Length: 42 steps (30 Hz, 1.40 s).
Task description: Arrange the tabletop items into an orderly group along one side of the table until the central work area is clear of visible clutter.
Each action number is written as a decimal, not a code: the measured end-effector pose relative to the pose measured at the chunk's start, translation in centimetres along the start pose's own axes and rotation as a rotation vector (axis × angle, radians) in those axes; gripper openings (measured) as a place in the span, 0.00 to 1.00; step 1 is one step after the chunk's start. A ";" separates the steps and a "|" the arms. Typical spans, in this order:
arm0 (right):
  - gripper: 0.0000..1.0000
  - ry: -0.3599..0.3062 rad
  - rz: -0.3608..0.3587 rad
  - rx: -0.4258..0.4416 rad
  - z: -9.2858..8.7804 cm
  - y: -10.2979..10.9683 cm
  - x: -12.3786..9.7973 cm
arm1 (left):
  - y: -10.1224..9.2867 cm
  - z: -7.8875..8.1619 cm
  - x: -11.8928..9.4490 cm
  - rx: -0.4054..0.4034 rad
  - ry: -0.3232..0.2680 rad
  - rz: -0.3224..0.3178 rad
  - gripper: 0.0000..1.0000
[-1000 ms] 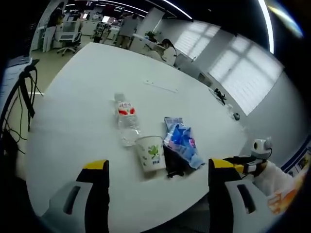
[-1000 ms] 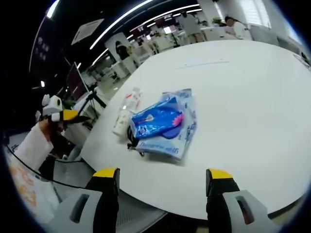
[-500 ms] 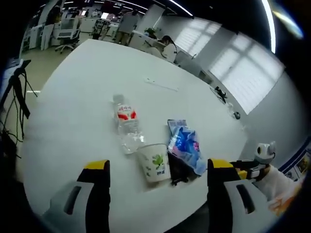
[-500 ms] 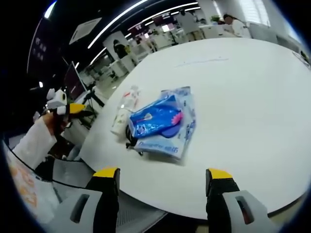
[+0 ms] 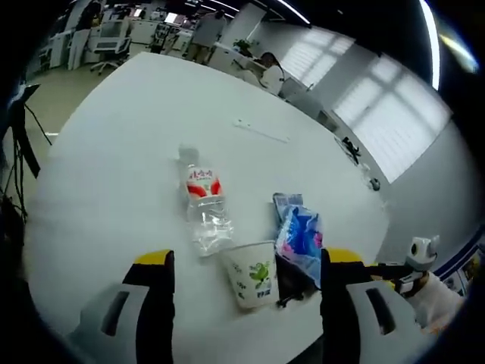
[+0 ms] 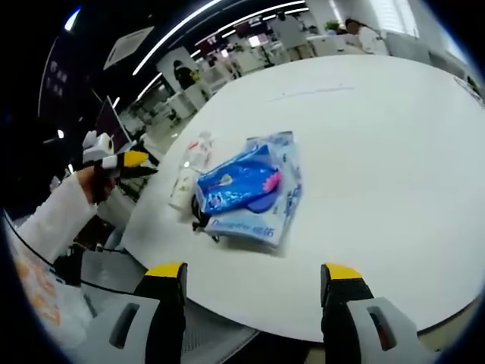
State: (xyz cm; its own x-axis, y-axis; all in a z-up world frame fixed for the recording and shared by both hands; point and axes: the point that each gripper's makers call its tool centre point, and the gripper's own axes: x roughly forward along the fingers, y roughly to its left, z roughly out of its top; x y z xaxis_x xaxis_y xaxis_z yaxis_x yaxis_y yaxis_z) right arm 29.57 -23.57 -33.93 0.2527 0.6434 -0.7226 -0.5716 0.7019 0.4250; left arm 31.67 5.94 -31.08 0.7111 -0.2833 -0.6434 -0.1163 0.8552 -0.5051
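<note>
Your water bottle [image 5: 203, 205], paper cup [image 5: 251, 273] and blue packets [image 6: 250, 189] already sit grouped near the desk [image 5: 114, 152] edge; both hand-held grippers [image 5: 242, 262] [image 6: 254, 277] hang open, empty.

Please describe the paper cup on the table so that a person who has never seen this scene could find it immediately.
On the large white table, a small cluster of items sits near the edge closest to the left gripper view. The paper cup stands upright there, between the lying clear water bottle and the blue plastic packages. It alone is white, open-topped, with a green leaf print.
</note>
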 end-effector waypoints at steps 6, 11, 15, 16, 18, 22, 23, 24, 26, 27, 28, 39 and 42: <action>0.73 0.008 -0.004 0.009 -0.1 -0.3 0.1 | 0.4 0.4 1.3 0.003 0.013 0.010 0.79; 0.73 0.017 -0.001 0.009 -0.2 -0.3 0.4 | 0.7 0.9 2.4 0.001 0.017 0.016 0.79; 0.72 0.024 0.004 0.006 -0.3 -0.2 0.6 | 0.8 1.3 3.2 -0.011 0.017 0.019 0.78; 0.72 0.027 0.005 0.009 -0.3 -0.2 0.7 | 0.8 1.4 3.5 -0.014 0.019 0.020 0.77; 0.72 0.030 0.007 0.010 -0.4 -0.1 0.8 | 1.0 1.5 3.9 -0.015 0.023 0.025 0.77; 0.72 0.033 0.010 0.014 -0.5 -0.1 0.9 | 1.0 1.6 4.8 -0.018 0.036 0.028 0.76; 0.72 0.032 0.011 0.015 -0.6 -0.2 1.0 | 1.0 1.6 4.9 -0.018 0.039 0.027 0.76; 0.72 0.030 0.012 0.018 -0.6 -0.2 1.1 | 1.1 1.6 5.2 -0.018 0.042 0.027 0.76; 0.72 0.029 0.015 0.025 -0.6 -0.1 1.1 | 1.2 1.6 5.5 -0.017 0.052 0.029 0.76; 0.72 0.031 0.015 0.027 -0.7 -0.2 1.2 | 1.4 1.7 5.7 -0.019 0.054 0.032 0.76; 0.72 0.033 0.015 0.026 -0.7 -0.2 1.2 | 1.5 1.8 5.9 -0.022 0.056 0.034 0.75; 0.72 0.051 0.027 0.018 -0.8 0.0 1.9 | 3.4 3.3 8.0 -0.055 0.033 0.103 0.68; 0.72 0.057 0.025 0.014 -0.9 0.1 2.0 | 4.0 3.6 8.5 -0.075 0.023 0.121 0.67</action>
State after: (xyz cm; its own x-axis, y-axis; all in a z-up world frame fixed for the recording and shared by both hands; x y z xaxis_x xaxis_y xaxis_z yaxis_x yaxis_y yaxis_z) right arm 29.26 -22.47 -35.83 0.1933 0.6428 -0.7413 -0.5665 0.6900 0.4506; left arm 39.74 8.53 -36.55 0.6732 -0.1909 -0.7144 -0.2518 0.8492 -0.4642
